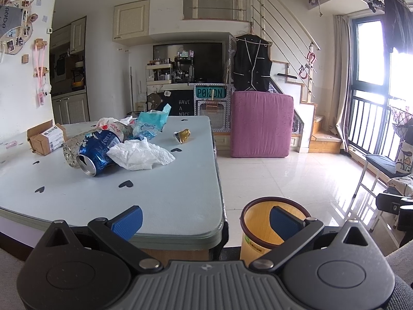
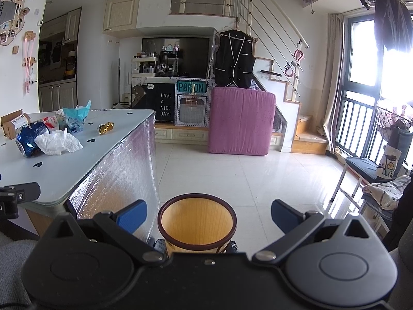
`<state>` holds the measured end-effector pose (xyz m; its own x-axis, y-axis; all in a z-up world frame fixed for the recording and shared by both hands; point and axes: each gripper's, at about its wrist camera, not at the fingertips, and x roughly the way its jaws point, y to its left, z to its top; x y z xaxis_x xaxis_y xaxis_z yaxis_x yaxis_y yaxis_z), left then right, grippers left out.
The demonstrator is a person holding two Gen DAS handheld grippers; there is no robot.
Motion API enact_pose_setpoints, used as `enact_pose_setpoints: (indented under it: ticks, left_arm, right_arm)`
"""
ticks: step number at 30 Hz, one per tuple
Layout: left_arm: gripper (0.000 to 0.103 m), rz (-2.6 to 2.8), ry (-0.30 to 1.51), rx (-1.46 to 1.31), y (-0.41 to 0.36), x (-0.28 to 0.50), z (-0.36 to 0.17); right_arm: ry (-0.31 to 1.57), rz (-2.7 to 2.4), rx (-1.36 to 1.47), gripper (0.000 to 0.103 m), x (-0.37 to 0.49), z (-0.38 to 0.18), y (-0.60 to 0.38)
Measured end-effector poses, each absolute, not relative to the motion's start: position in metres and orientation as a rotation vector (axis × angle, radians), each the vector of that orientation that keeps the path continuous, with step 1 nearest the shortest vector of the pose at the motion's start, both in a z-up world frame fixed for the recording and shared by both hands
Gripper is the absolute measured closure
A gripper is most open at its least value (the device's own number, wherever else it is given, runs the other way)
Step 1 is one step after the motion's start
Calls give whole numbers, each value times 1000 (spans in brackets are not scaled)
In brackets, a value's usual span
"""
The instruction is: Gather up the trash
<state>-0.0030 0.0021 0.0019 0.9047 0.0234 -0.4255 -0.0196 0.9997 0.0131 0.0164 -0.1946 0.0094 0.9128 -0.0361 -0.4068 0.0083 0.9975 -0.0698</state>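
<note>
Left wrist view faces across table (image 1: 155, 193) corner; right wrist view sits over bin (image 2: 197, 223). Both share table, bin, room.

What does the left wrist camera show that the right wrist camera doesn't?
Left wrist only: the speckled glass jar behind the can, and the table's near rounded corner head-on.

Right wrist only: the table's foil-wrapped side, the whole bin mouth, and the other gripper's edge.

Both: blue can, tissue, teal wrapper, gold wrapper, box, bin, and open, empty jaws.
</note>
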Motion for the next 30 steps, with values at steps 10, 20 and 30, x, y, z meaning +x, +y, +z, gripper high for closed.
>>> enact_pose_setpoints:
  ticks: [10, 20, 30]
  left_arm:
    - [0, 100, 445, -2, 24, 12, 0]
    - [0, 229, 437, -37, 74, 25, 5]
    - [0, 328, 399, -61, 127, 45, 15]
  right_arm:
    - [431, -5, -55, 0, 32, 16, -192]
    - [434, 49, -90, 0, 69, 22, -166]
    - [395, 152, -166, 0, 109, 34, -111]
